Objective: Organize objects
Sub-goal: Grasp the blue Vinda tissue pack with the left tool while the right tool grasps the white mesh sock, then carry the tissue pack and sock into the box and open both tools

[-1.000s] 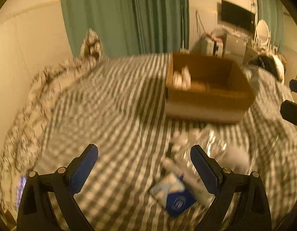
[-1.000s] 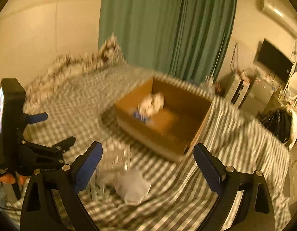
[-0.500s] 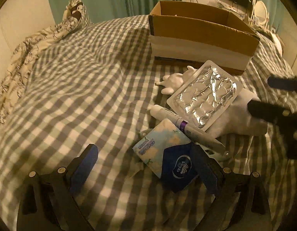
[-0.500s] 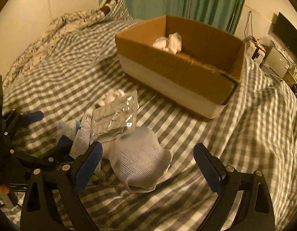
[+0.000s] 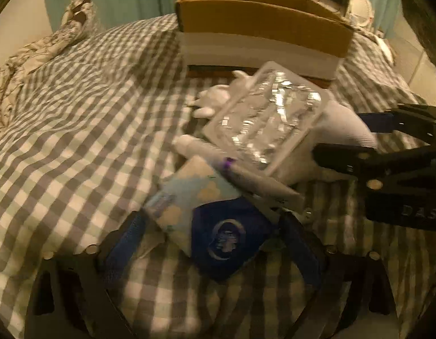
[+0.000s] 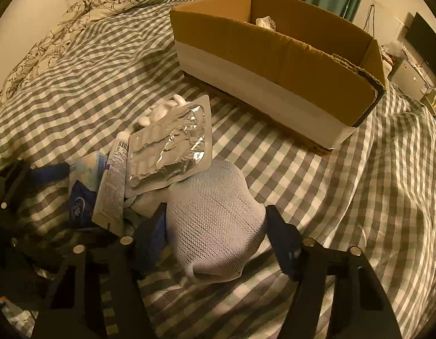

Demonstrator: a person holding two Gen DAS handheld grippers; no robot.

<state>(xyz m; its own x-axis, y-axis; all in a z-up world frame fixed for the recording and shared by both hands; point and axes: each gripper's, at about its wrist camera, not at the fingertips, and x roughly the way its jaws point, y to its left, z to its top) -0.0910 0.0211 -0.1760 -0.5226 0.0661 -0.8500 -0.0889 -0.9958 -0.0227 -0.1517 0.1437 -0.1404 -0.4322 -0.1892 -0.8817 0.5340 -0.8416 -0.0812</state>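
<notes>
Both grippers, mine: right gripper (image 6: 215, 234) closing astride the white mesh pouch (image 6: 215, 220), left gripper (image 5: 212, 243) closing astride the blue tissue pack (image 5: 209, 220), neither pad yet pressing as far as I can tell. Listed by size: checked bedspread (image 6: 359, 197), bearing everything; cardboard box (image 6: 274, 65), open-topped beyond the pile, likely the destination, one white wad already inside. Then mesh pouch, foil blister sheet (image 6: 172, 144) propped across the heap, tissue pack, tube (image 6: 112, 186).

"DAS" on right gripper (image 5: 367, 138) body
</notes>
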